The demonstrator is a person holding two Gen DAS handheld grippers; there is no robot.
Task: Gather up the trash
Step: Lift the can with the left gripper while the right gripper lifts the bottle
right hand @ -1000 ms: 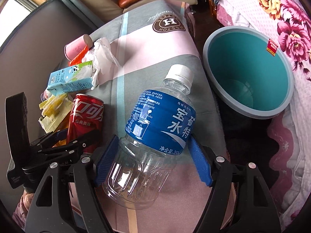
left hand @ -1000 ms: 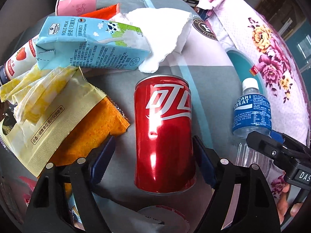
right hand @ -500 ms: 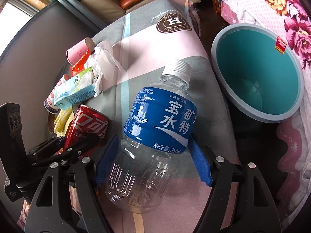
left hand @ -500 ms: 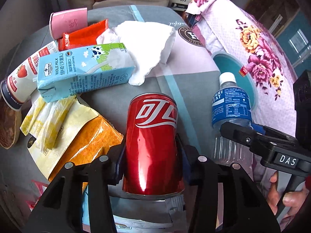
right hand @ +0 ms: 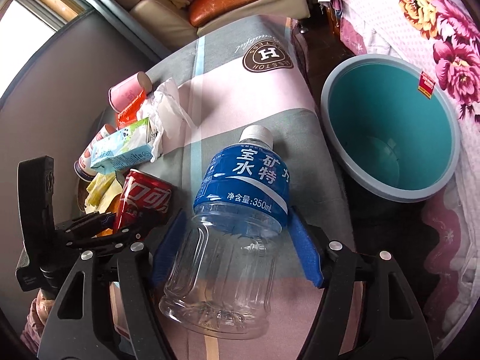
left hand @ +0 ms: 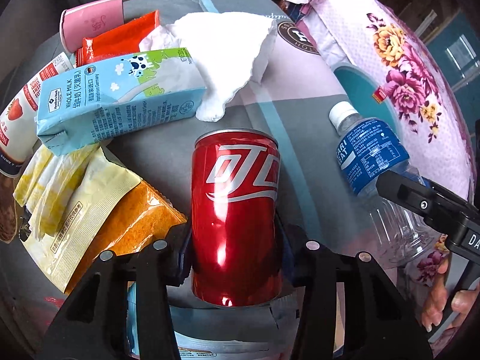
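— Trash first: where's the can?

— On the cloth-covered table, clamped in the left gripper, whose jaws have just closed on it.

— And the bottle?

— Between the right gripper pads; contact unclear.

— Next?

— Probably lift both toward the bin. Both grippers point steeply down.

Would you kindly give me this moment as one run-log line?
left gripper: jaws just closed on red can | right gripper: pads against clear bottle | bin: nothing in it yet
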